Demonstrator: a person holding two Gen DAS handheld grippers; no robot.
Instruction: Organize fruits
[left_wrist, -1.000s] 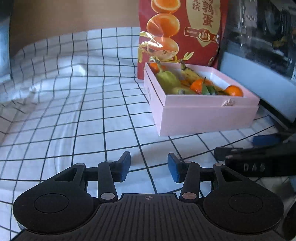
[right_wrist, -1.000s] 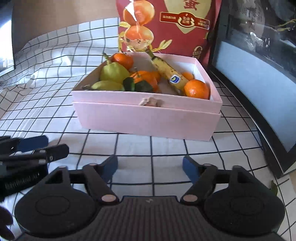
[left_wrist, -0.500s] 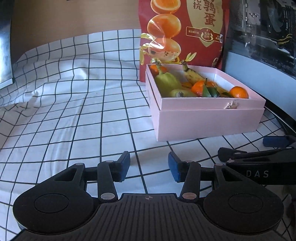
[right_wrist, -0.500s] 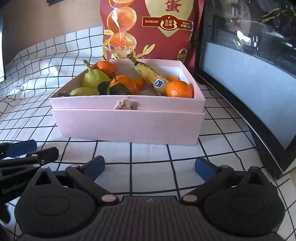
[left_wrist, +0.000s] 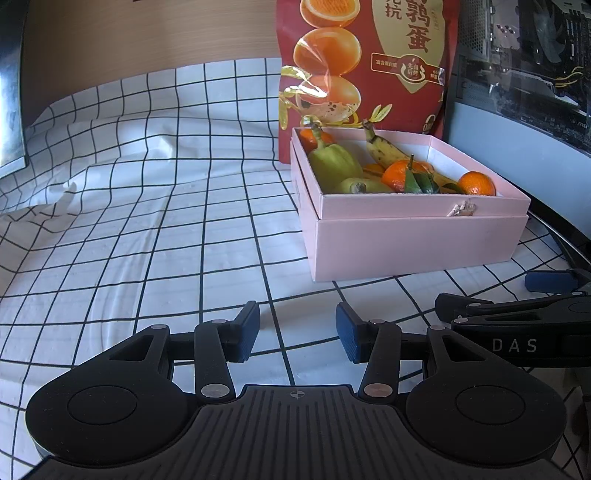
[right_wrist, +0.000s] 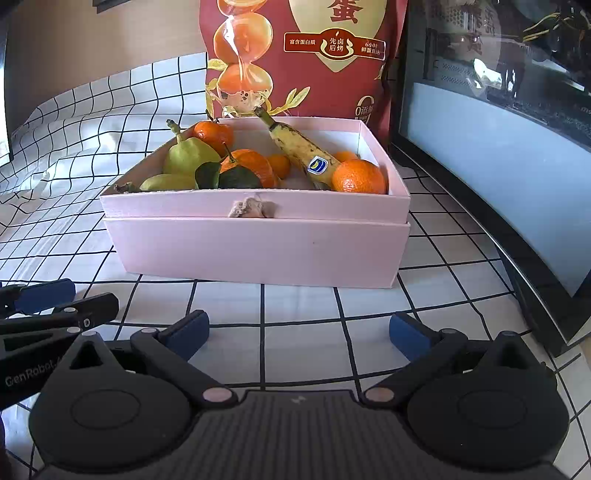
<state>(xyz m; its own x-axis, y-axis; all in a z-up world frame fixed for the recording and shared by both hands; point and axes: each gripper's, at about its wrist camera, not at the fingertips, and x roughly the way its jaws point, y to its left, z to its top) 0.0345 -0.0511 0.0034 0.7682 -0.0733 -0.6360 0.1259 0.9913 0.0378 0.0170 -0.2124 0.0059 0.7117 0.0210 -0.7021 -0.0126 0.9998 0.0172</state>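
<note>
A pink box (right_wrist: 258, 247) stands on the checked cloth and holds a spotted banana (right_wrist: 299, 147), two green pears (right_wrist: 188, 157), and several tangerines (right_wrist: 356, 176), one with dark leaves. The same pink box (left_wrist: 413, 240) lies ahead and to the right in the left wrist view, with the pears (left_wrist: 334, 162) and banana (left_wrist: 382, 149) showing over its rim. My right gripper (right_wrist: 299, 328) hovers over the cloth just in front of the box, open wide and empty. My left gripper (left_wrist: 297, 326) is open over bare cloth, left of the box, with nothing between its pads.
A tall red snack bag (right_wrist: 306, 59) stands right behind the box. A dark monitor (right_wrist: 498, 140) runs along the right side, close to the box. The white checked cloth (left_wrist: 147, 221) spreads wrinkled to the left. Each gripper's fingers show at the edge of the other's view.
The right gripper's jaws have spread wider. Both views have shifted a little, so the box sits slightly differently in frame. The fruit in the box has not moved.
</note>
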